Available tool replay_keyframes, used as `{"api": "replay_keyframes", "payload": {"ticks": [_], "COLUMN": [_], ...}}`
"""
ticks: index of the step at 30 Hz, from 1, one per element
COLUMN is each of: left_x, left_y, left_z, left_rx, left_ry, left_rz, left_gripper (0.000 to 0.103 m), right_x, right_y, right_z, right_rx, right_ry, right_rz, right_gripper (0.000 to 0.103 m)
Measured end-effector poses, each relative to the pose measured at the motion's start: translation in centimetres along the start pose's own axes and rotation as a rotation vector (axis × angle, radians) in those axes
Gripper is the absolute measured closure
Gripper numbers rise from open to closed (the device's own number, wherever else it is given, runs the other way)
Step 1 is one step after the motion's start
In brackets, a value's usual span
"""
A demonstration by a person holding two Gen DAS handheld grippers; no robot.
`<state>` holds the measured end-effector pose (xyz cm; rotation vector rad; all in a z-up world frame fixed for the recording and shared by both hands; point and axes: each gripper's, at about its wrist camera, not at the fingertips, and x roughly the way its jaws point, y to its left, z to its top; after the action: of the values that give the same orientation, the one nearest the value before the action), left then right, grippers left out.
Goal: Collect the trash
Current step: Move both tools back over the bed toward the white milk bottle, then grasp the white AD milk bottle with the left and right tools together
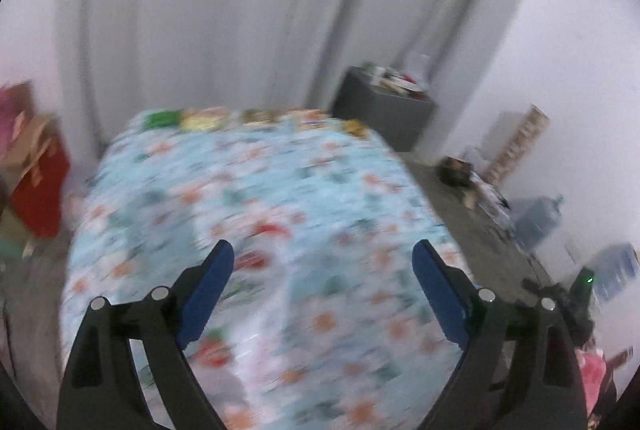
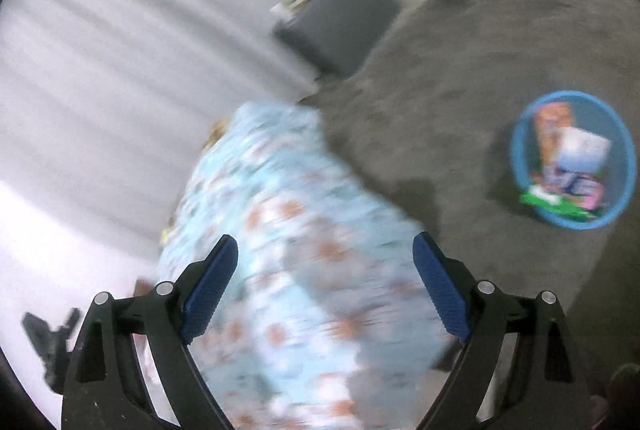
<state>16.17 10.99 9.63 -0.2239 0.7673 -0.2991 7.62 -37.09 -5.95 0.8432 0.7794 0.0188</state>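
Both views are blurred by motion. A table under a light blue flowered cloth (image 1: 256, 214) fills the left wrist view; several small wrappers (image 1: 200, 119) lie along its far edge. My left gripper (image 1: 323, 254) hangs open above the cloth with nothing between its blue pads. In the right wrist view my right gripper (image 2: 325, 248) is open and empty over the same cloth (image 2: 288, 238). A blue round basket (image 2: 574, 160) stands on the floor to the right, holding boxes and packets of trash.
Grey curtains (image 1: 224, 10) hang behind the table. A dark grey box (image 1: 384, 110) with clutter on top stands at the back right. Water jugs (image 1: 538, 220) and cables line the right wall. Red and brown cartons (image 1: 38, 186) stand left. Grey floor (image 2: 460, 70) spreads around the basket.
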Motion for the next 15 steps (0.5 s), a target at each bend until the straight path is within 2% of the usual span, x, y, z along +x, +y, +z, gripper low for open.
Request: {"api": "replay_keyframes", "payload": {"ticks": [4, 8, 11, 15], "left_x": [-0.8, 0.1, 0.5, 1.2], "left_y": [3.9, 4.8, 4.8, 3.7], "left_z": [-3.2, -5.3, -6.1, -6.7], "left_rx": [-0.05, -0.054, -0.034, 0.06], "left_ry": [0.014, 0.05, 0.049, 0.051], "left_rz": [0.033, 0.028, 0.028, 0.051], "left_gripper": [0.015, 0.015, 0.015, 0.015], "right_x": [3.0, 5.8, 8.2, 11.3], "right_y": [4.2, 7.4, 9.7, 12.5], "right_z": [-1.4, -3.4, -4.7, -5.8], "right_rx": [-0.046, -0.076, -0.11, -0.137], "right_ry": [0.115, 0.229, 0.319, 0.412], "right_rz": [0.094, 0.149, 0.178, 0.213], "right_gripper": [0.018, 0.018, 0.018, 0.018]}}
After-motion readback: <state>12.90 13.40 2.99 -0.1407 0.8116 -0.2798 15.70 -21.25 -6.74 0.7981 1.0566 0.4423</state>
